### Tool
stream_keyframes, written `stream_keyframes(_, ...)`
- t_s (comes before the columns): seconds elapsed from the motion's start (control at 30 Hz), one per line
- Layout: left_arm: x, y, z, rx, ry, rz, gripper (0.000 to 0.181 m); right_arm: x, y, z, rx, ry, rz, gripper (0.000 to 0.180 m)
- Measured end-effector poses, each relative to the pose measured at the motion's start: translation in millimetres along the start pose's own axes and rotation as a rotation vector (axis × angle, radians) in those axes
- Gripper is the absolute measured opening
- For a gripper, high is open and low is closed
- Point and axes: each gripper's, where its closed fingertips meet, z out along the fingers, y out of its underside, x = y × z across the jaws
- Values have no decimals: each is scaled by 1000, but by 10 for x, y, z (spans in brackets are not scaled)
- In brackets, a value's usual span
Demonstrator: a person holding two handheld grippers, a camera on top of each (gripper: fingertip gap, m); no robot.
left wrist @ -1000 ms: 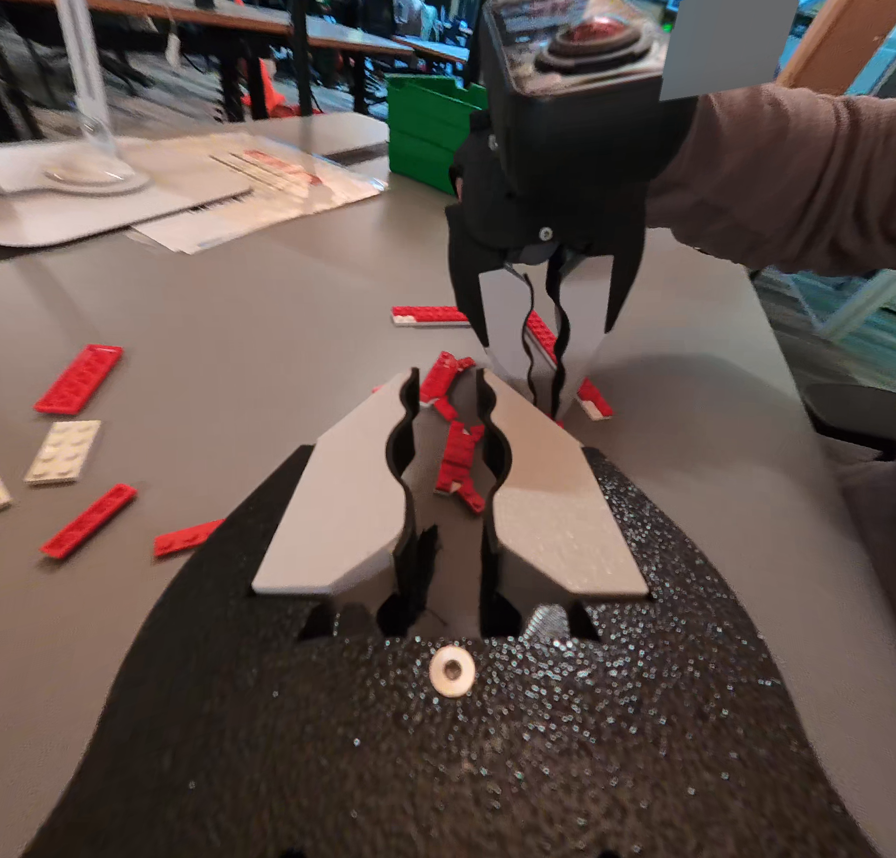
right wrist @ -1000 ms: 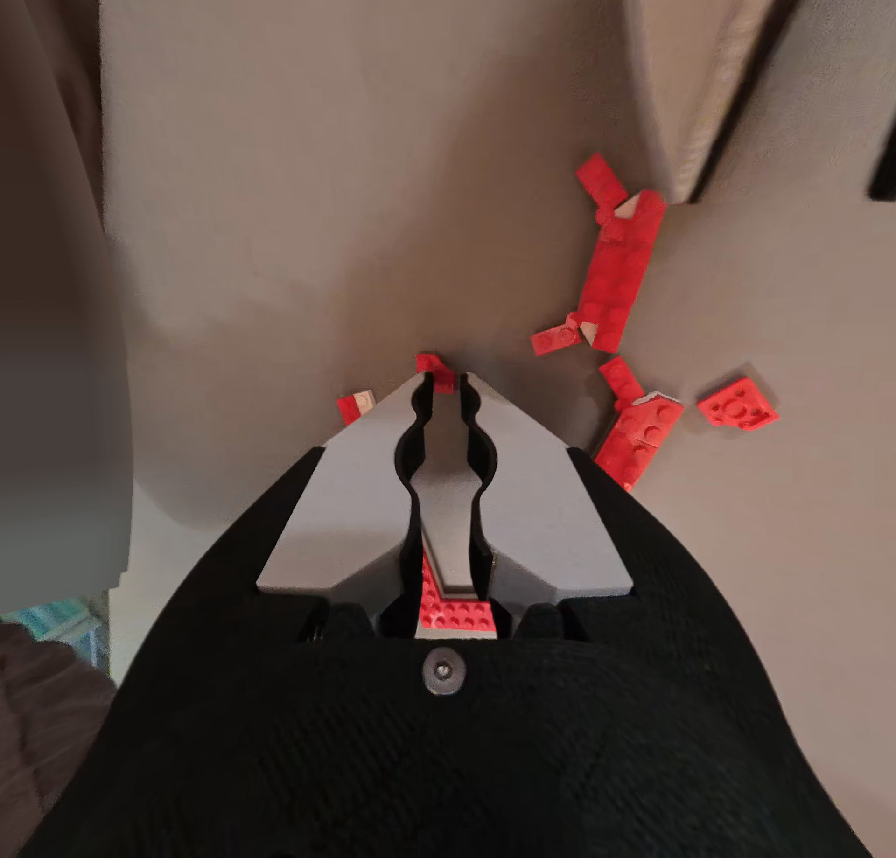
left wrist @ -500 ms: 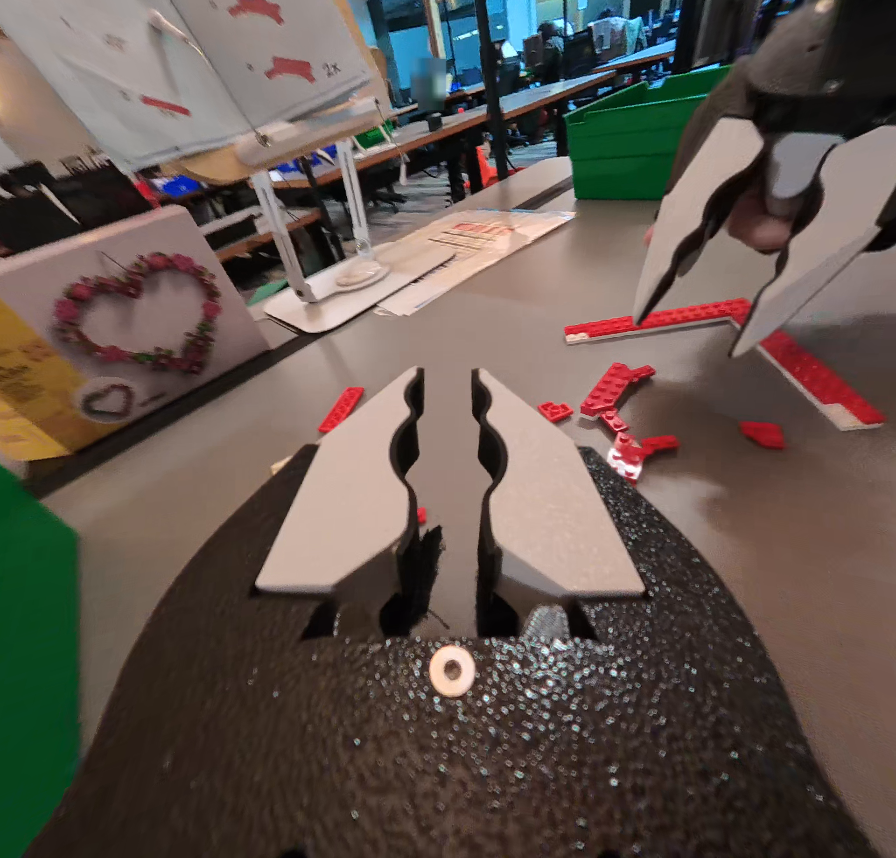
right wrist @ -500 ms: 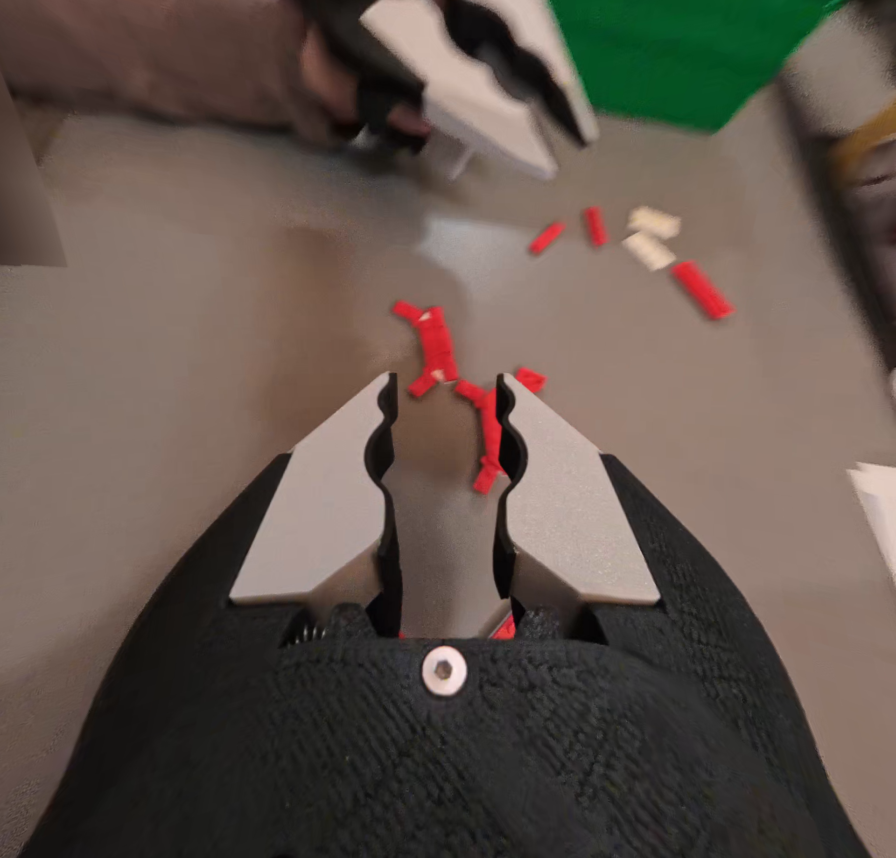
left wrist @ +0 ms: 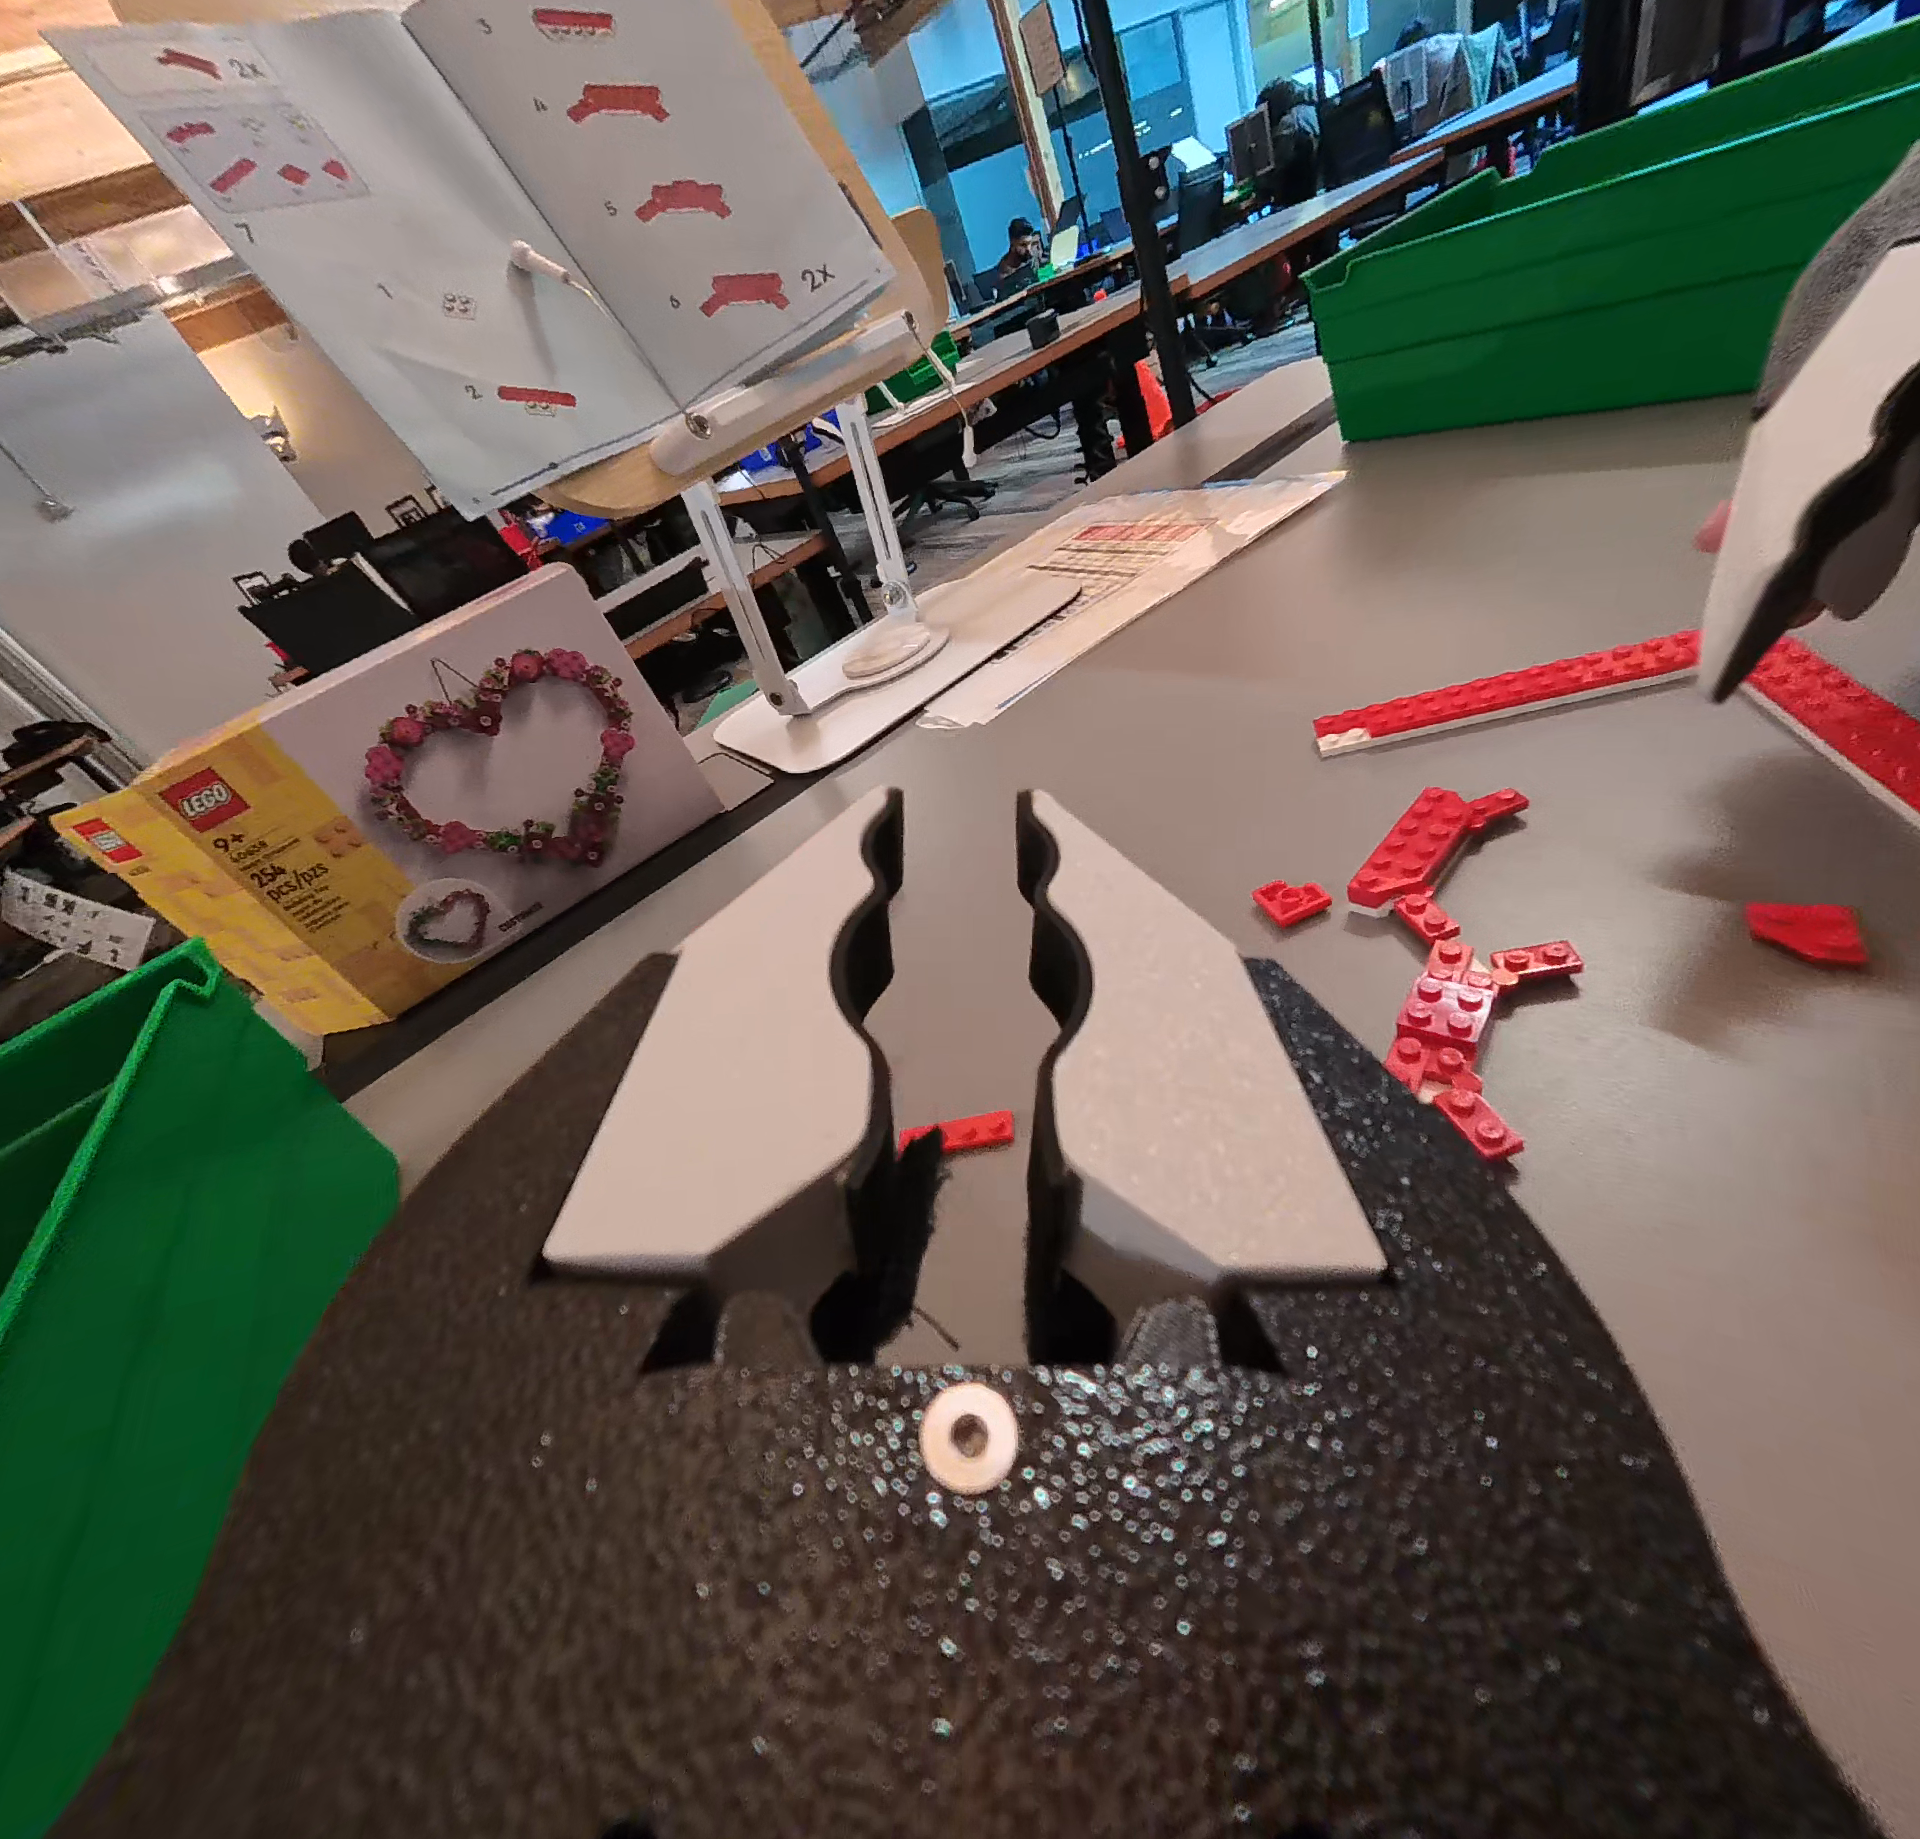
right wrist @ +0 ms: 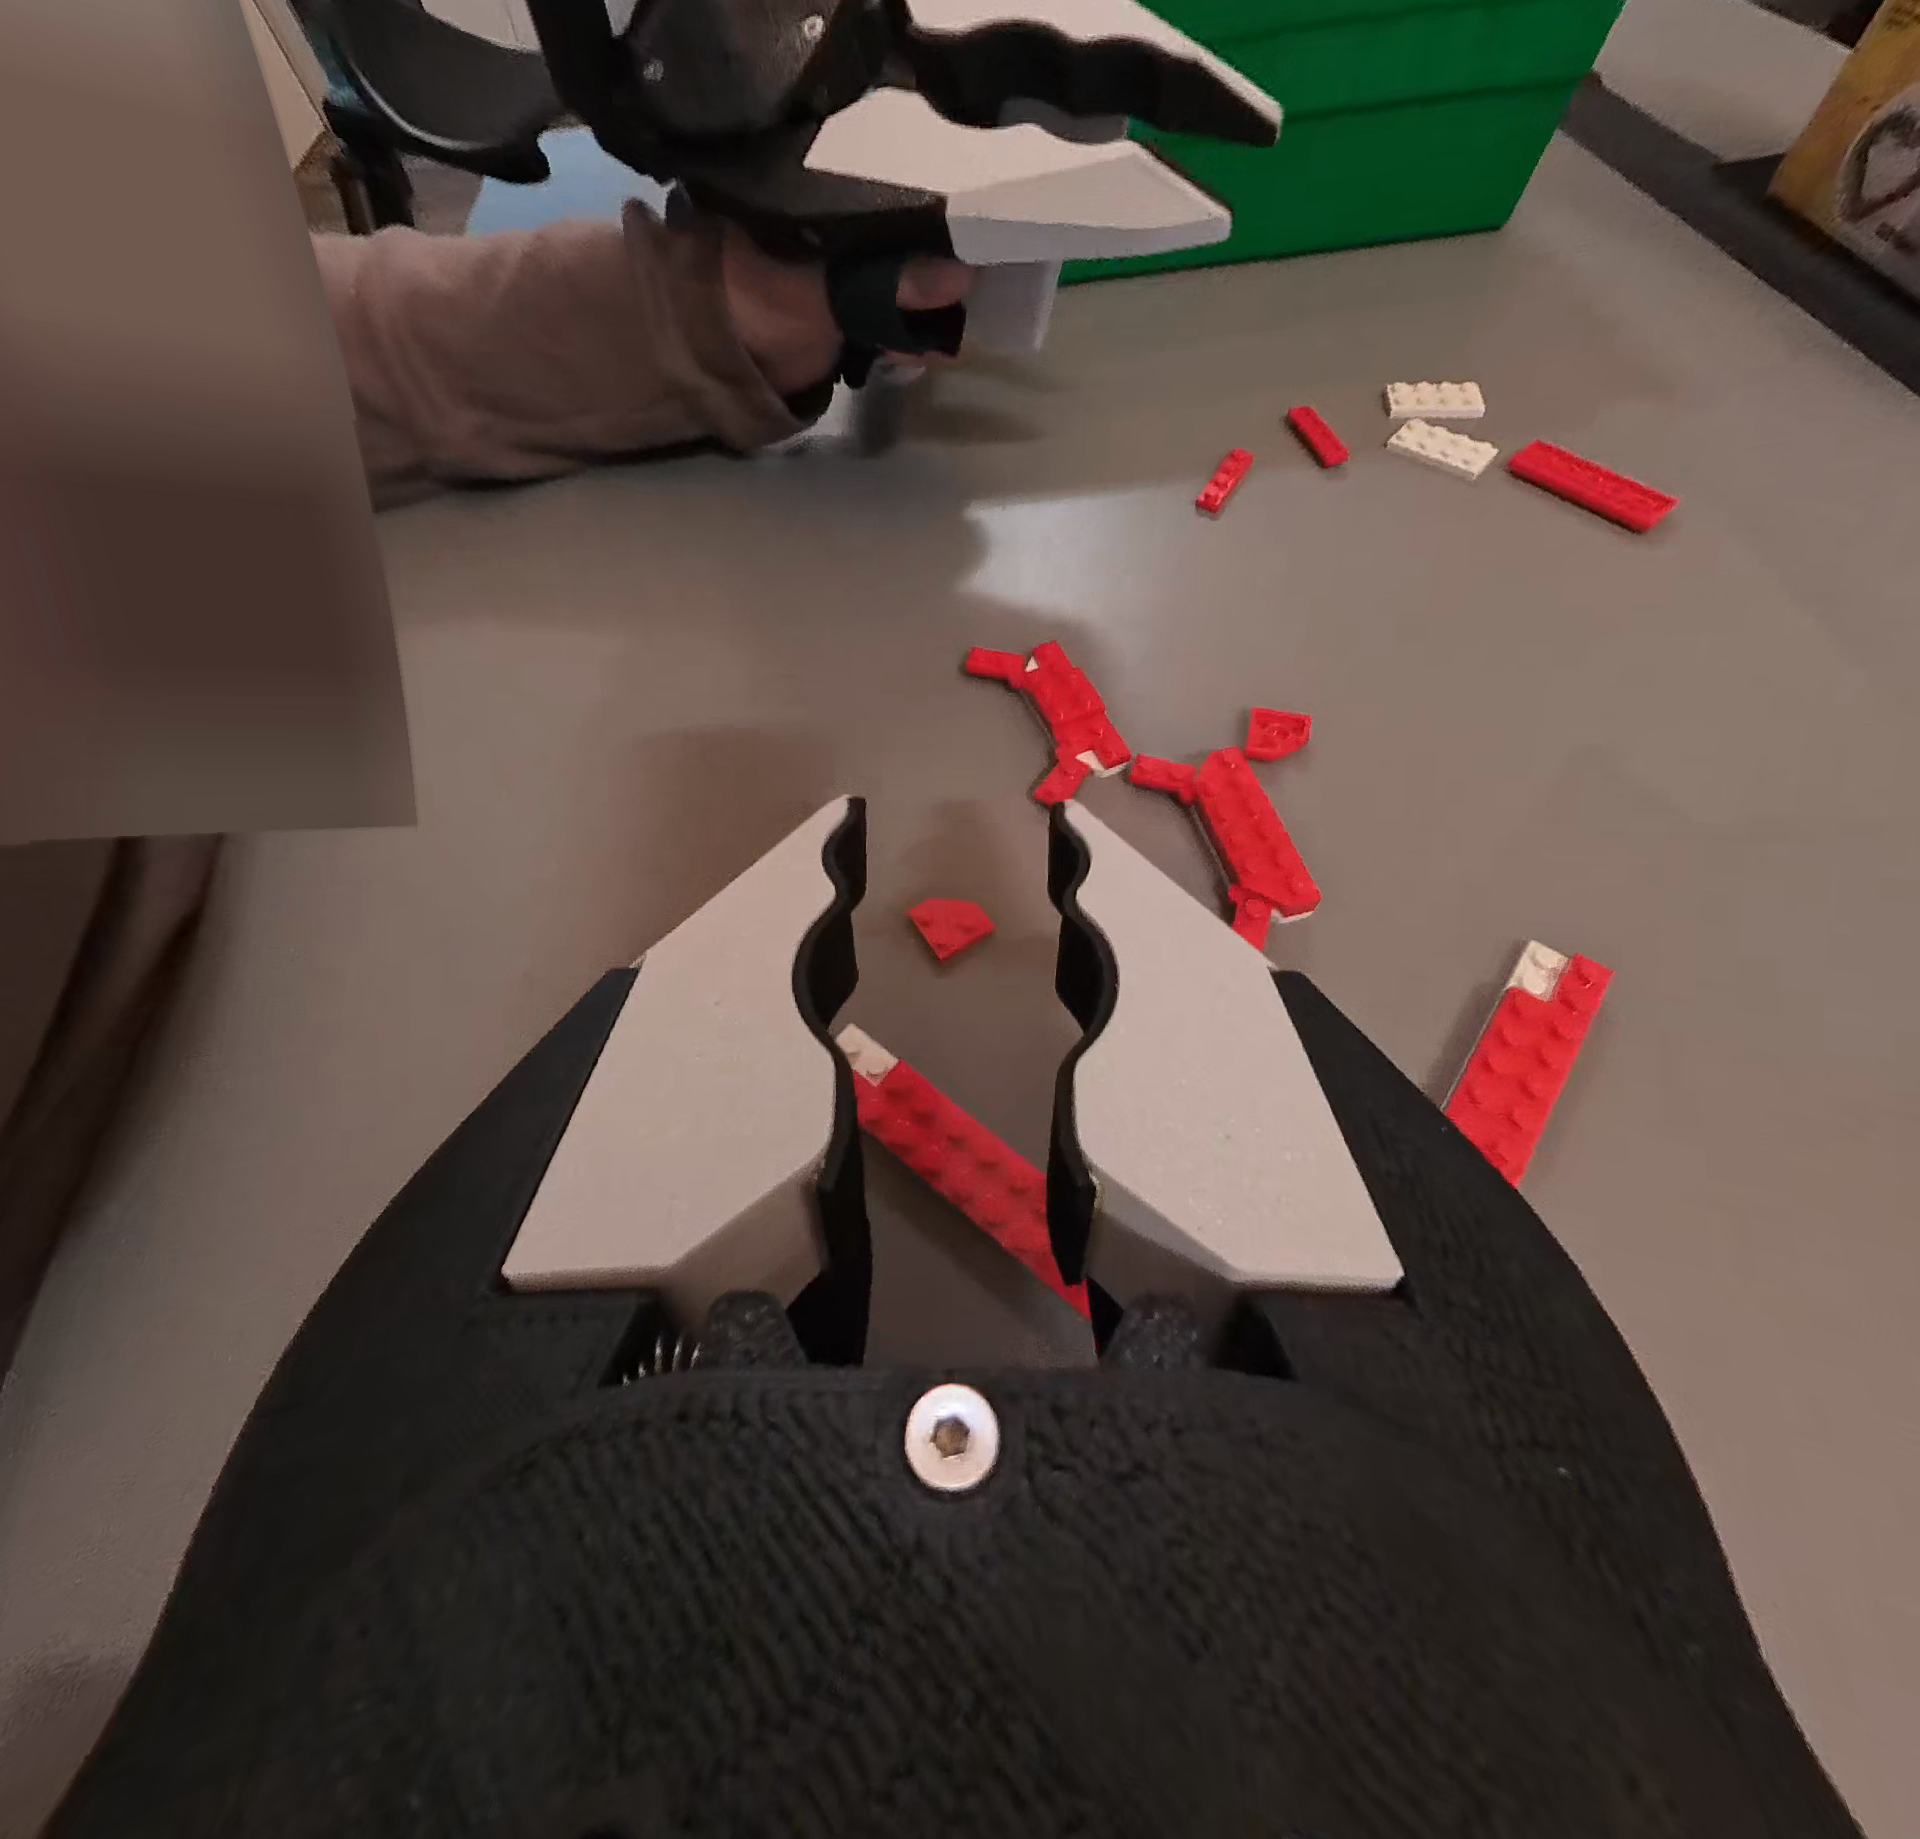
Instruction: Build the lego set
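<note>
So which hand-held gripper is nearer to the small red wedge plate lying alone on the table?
Right. The right hand-held gripper hovers directly over the red wedge plate, visible between its fingers. The left hand-held gripper is far beyond it, near the green bin.

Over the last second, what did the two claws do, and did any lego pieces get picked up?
Both claws lifted away from the red pieces. The right claw, shut down at the table a second ago, is open and holds nothing. The left claw swung up toward the instruction booklet, open and empty as before. The red assemblies lie where they were.
</note>
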Motion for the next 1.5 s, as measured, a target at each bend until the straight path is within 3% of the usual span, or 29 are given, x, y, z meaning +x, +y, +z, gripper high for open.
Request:
stream_keyframes(0.83, 46, 49, 22, -28, 3, 64, 13, -70, 488, 128, -362, -12, -26, 32)
stream_keyframes(1.33, 71, 65, 27, -37, 10, 86, 12, -138, 492, 240, -371, -57, -37, 29)
stream_keyframes(1.5, 75, 78, 30, -42, 13, 87, 12, -193, 468, 316, -377, -93, -73, 36)
